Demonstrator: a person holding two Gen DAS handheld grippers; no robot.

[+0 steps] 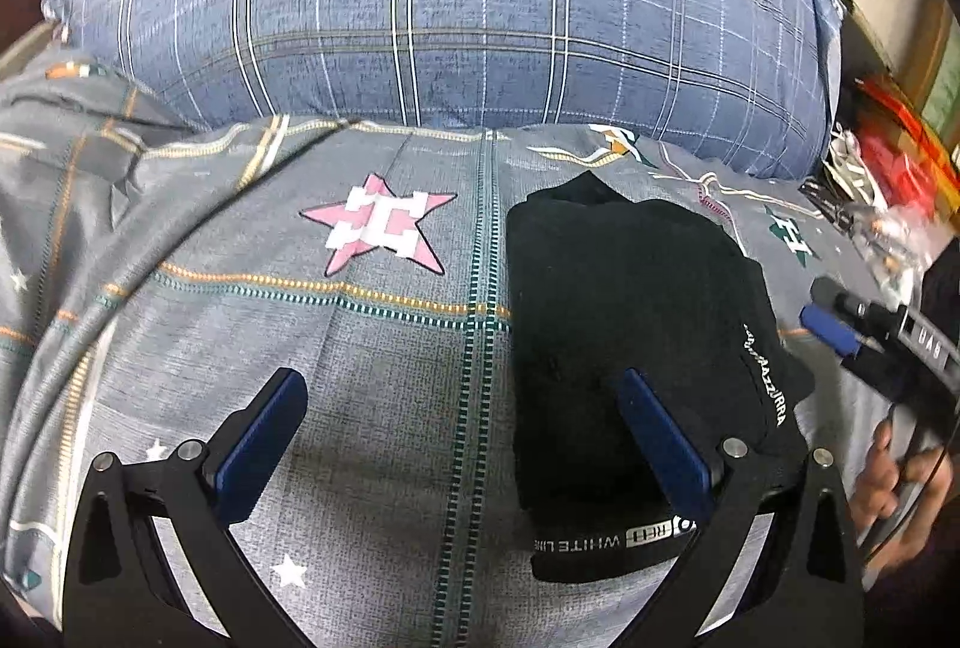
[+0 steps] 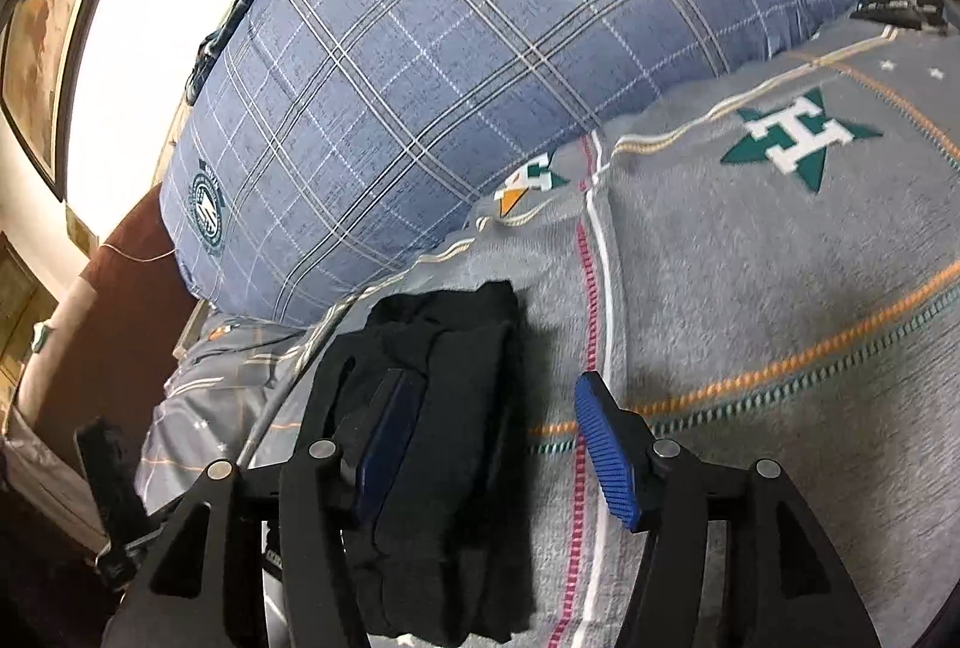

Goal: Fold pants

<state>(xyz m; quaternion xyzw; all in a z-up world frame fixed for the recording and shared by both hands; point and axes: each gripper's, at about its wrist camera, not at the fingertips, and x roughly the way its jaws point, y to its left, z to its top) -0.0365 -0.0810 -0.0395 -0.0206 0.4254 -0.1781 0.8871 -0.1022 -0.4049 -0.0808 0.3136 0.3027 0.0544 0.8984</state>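
The black pants (image 1: 630, 348) lie folded into a compact bundle on the grey patterned bedsheet (image 1: 372, 348), with white lettering along one edge. My left gripper (image 1: 462, 402) is open above the sheet, its right finger over the bundle's left part, holding nothing. In the right wrist view the pants (image 2: 456, 468) lie under my open right gripper (image 2: 492, 408), whose left finger rests over the bundle and right finger over the bedsheet (image 2: 750, 288). The right gripper (image 1: 840, 324) also shows at the right edge of the left wrist view, held by a hand.
A big blue plaid pillow (image 1: 468, 0) lies behind the pants; it also fills the upper part of the right wrist view (image 2: 480, 66). Red packaging and clutter (image 1: 888, 156) sit at the bed's right edge. A brown bed frame (image 2: 114, 324) and bright wall are at left.
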